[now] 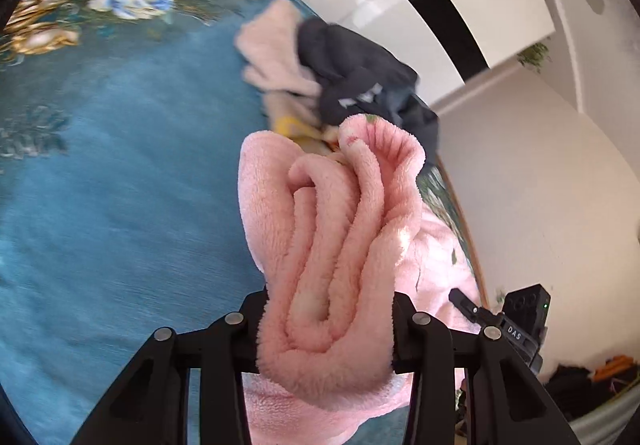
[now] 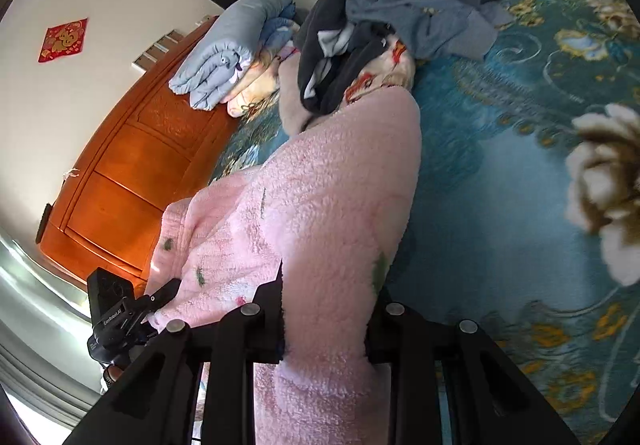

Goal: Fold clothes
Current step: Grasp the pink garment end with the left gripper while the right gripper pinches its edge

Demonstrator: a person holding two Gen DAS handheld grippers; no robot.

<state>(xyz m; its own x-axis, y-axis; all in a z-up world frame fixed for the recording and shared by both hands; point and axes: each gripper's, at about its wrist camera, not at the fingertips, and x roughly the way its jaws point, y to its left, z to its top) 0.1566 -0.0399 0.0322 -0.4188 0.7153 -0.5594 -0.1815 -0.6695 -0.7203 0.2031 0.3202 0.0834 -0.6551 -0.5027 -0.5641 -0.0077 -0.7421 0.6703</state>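
Observation:
A pink fleece garment (image 1: 332, 229) is held between both grippers above a bed with a teal flowered cover (image 1: 120, 173). My left gripper (image 1: 328, 325) is shut on a bunched, folded edge of it. My right gripper (image 2: 326, 321) is shut on another part of the pink fleece garment (image 2: 328, 197), which stretches away toward a pile of clothes. The other gripper shows at the edge of each view, in the left wrist view (image 1: 516, 321) and in the right wrist view (image 2: 120, 317).
A pile of unfolded clothes lies further up the bed: a dark garment (image 1: 360, 73), a beige one (image 1: 276, 49), grey-blue clothes (image 2: 416, 1). Folded quilts (image 2: 228, 57) sit by the orange wooden headboard (image 2: 132, 181). The bed cover (image 2: 500, 185) spreads to the right.

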